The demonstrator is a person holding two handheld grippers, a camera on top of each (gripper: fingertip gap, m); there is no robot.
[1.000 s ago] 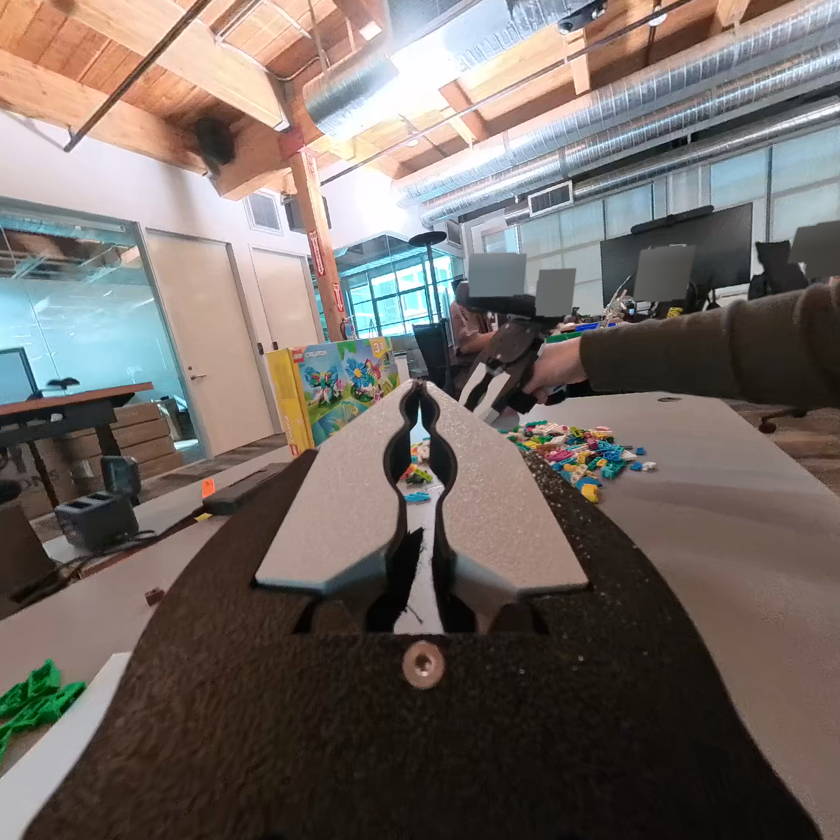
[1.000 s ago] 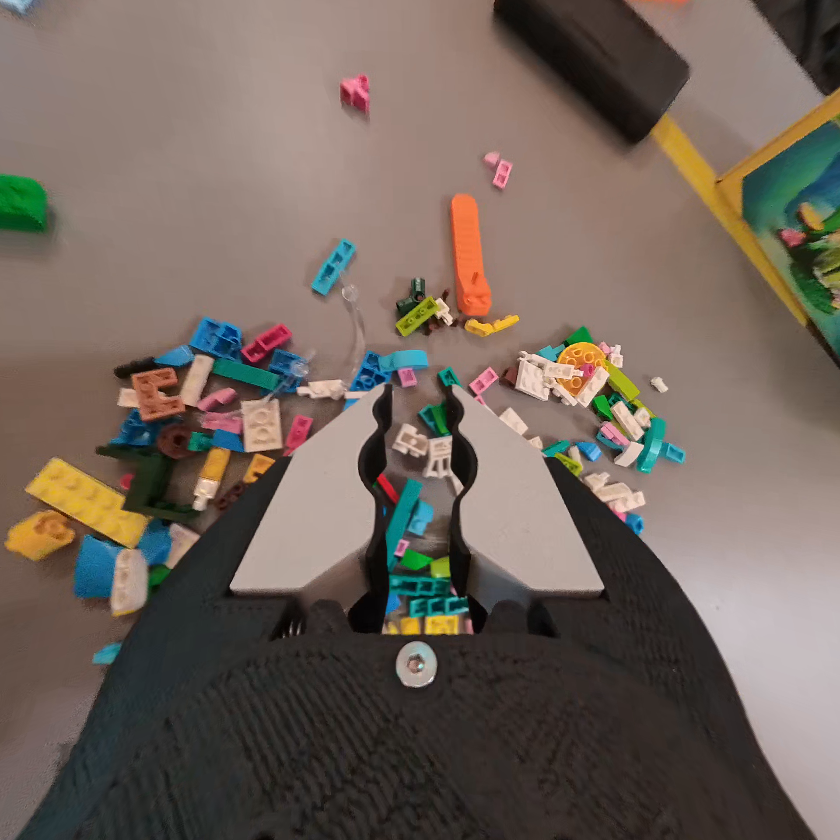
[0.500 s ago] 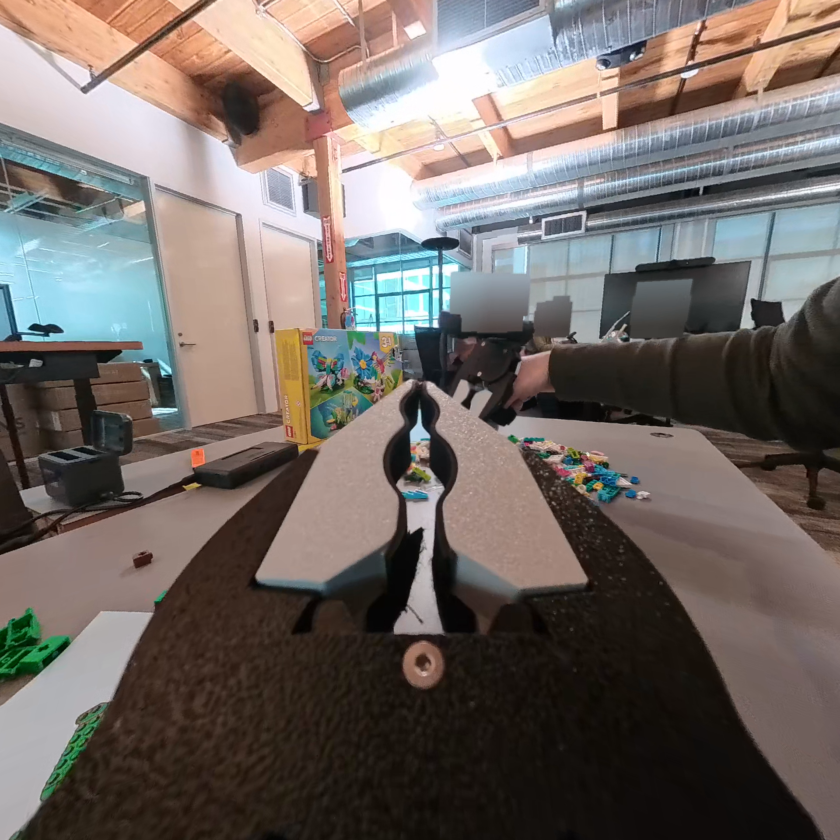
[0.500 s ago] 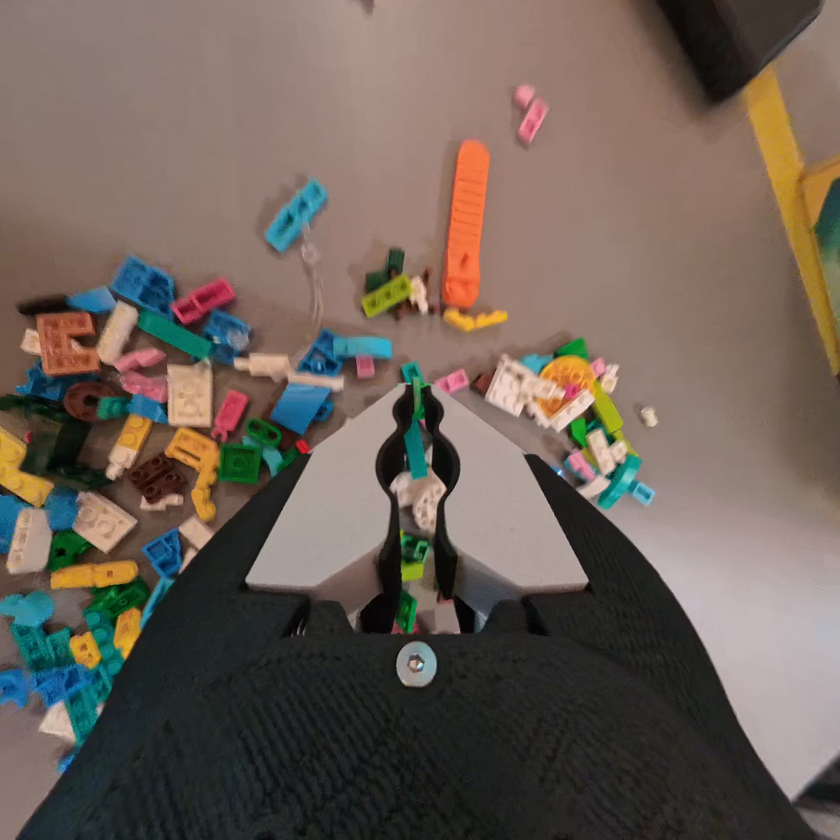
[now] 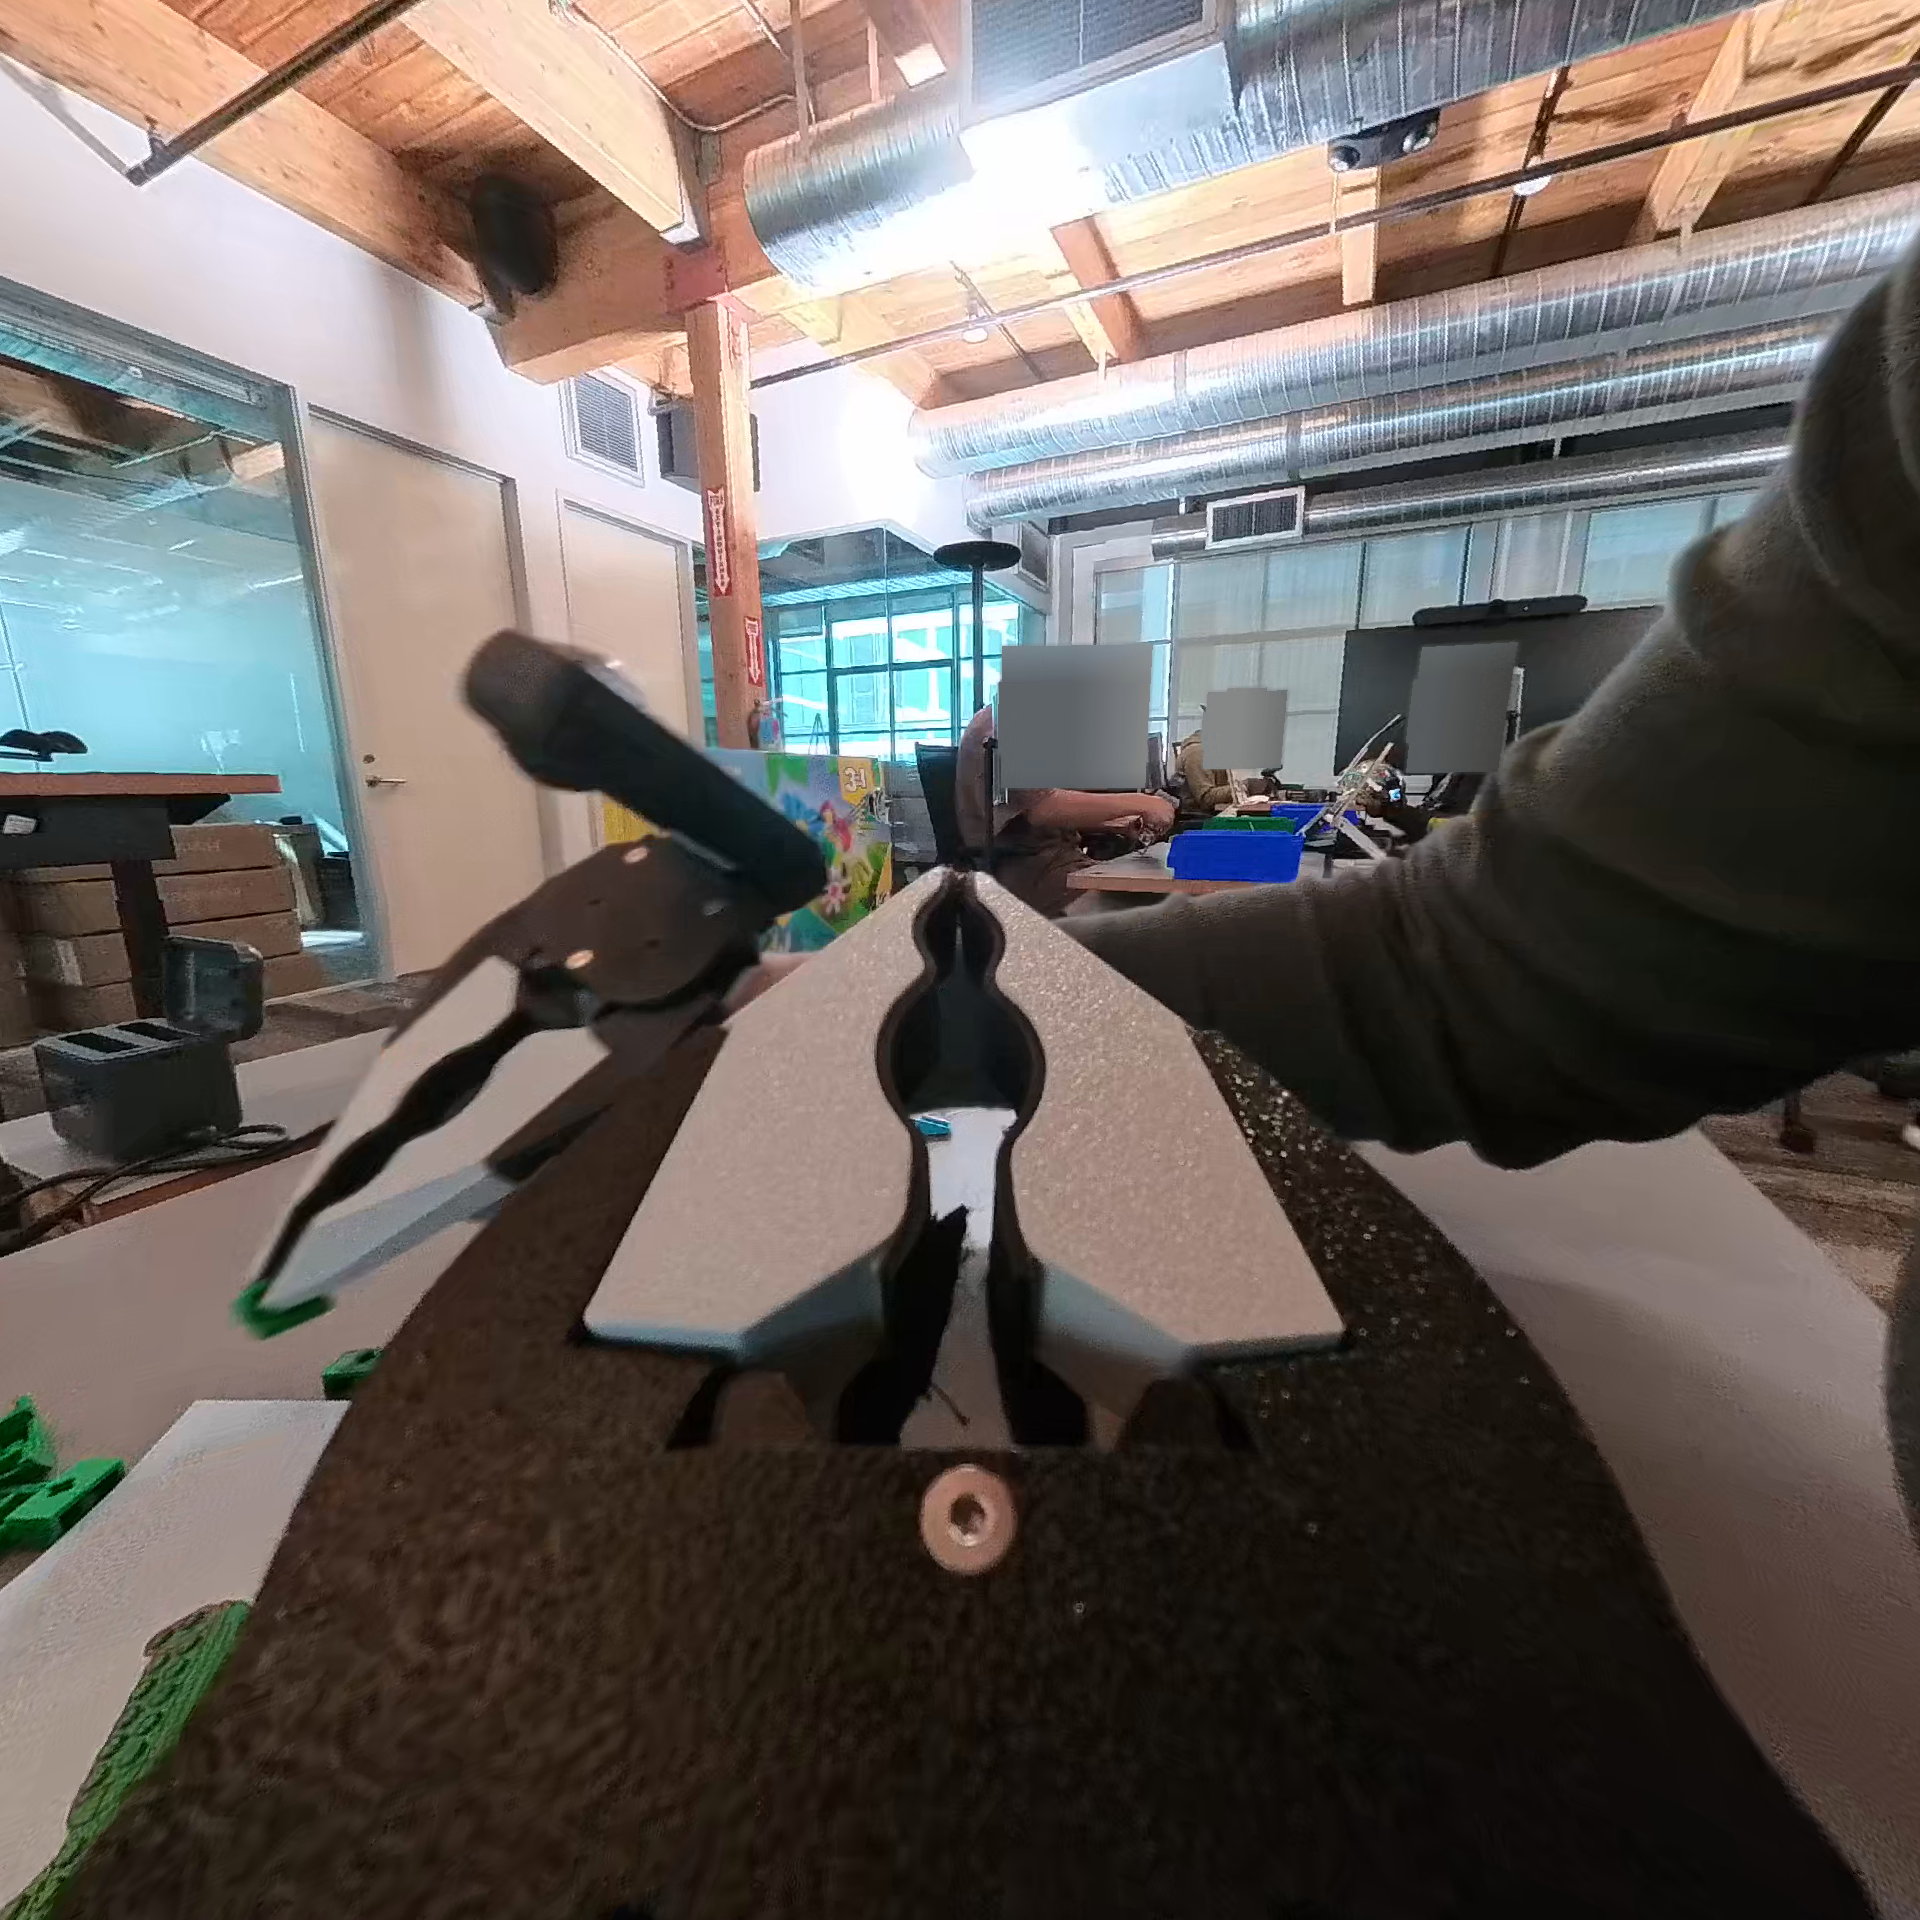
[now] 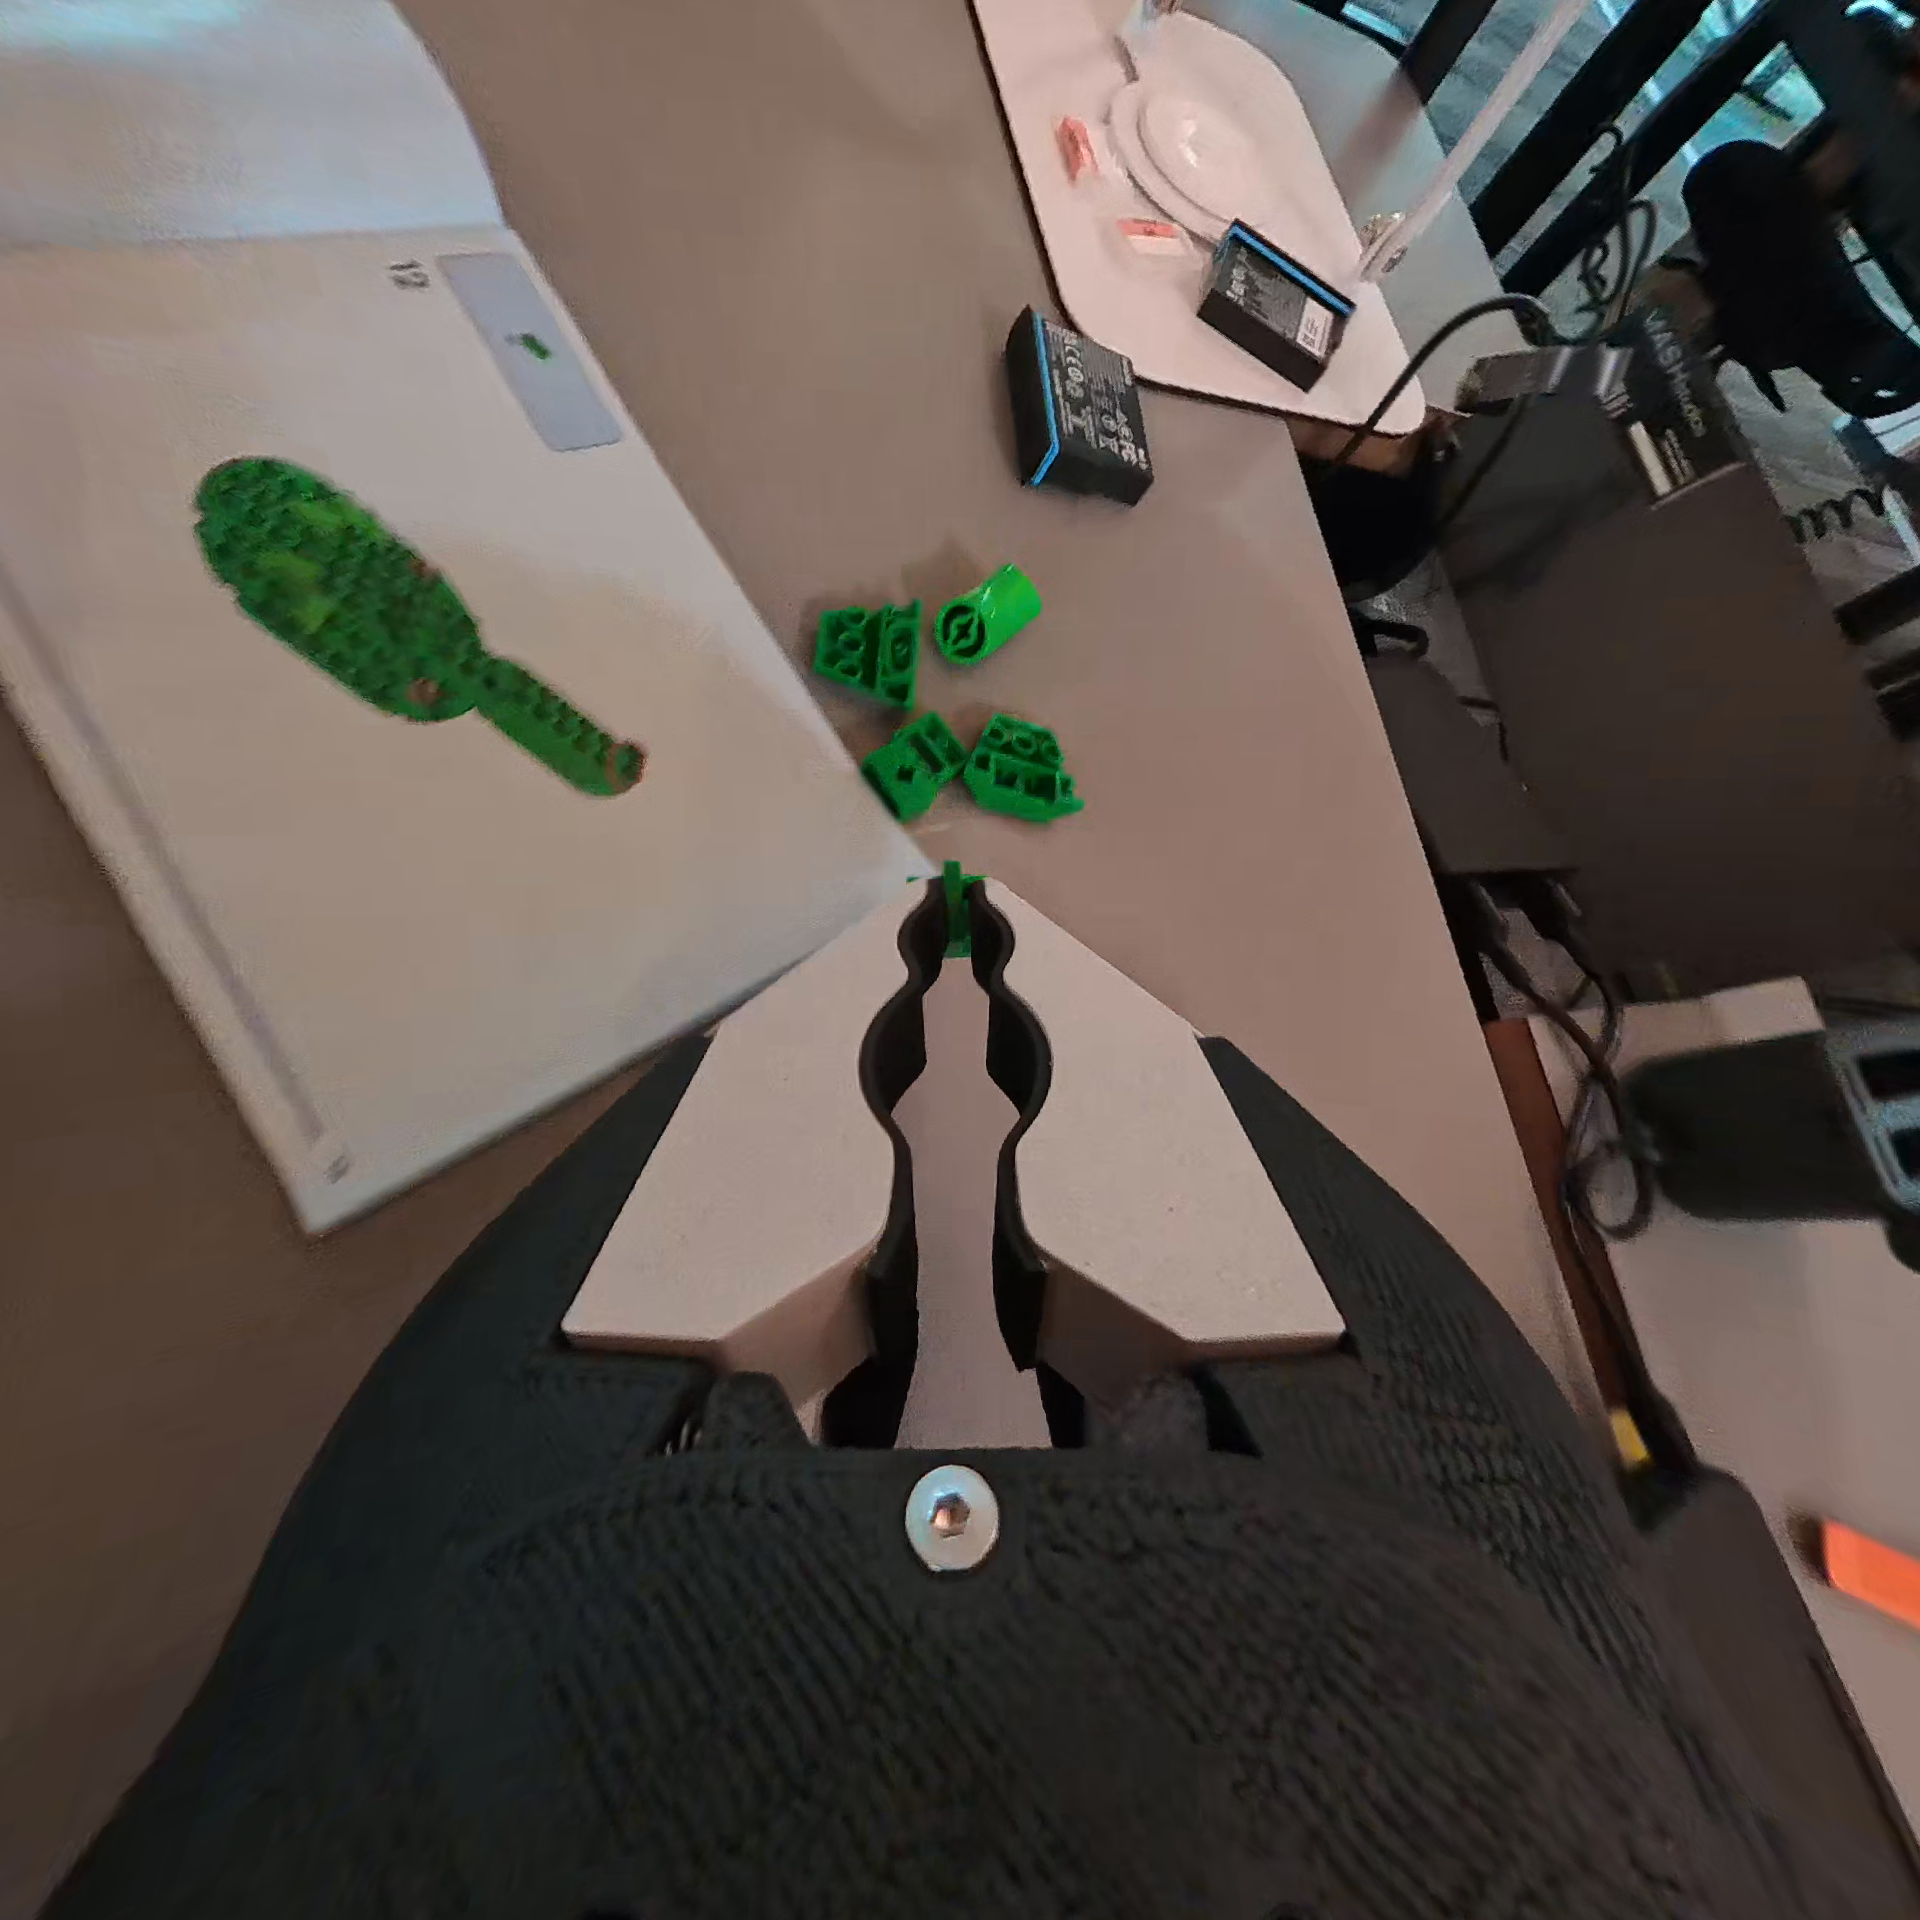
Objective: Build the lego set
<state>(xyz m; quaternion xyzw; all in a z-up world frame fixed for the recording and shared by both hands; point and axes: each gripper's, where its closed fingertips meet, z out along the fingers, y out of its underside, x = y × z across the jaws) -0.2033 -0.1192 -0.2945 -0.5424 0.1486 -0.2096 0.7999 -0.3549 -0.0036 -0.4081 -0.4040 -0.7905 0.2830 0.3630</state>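
Observation:
My right gripper (image 6: pixel 956 894) is shut on a small green lego piece (image 6: pixel 954 909) at its tips. It hangs over the corner of the white instruction booklet (image 6: pixel 343 914), just short of several loose green lego pieces (image 6: pixel 951 707) on the grey table. A green leaf-shaped lego build (image 6: pixel 353 603) lies on the booklet. In the left wrist view the right gripper (image 5: pixel 275 1294) reaches down at the left with the green piece (image 5: pixel 278 1311) in its tips. My left gripper (image 5: pixel 956 883) is shut and empty, held above the table and aimed across the room.
A black battery (image 6: pixel 1086 410) lies on the table beyond the green pieces, another (image 6: pixel 1273 307) on a white mat (image 6: pixel 1091 208). Cables and a black charger (image 6: pixel 1808 1122) sit at the right. A sleeved arm (image 5: pixel 1507 935) crosses the left wrist view; a lego box (image 5: pixel 831 842) stands behind. About 20 cm separates my left fingertips from my right. Measured from the fingertips, the black battery (image 6: pixel 1086 410) is 15 cm or so from the right gripper and 35 cm from the left.
My right gripper closed on a green piece in the mixed pile, lifted it and swung over to the booklet and green pieces. The left gripper stayed shut and tilted slightly.

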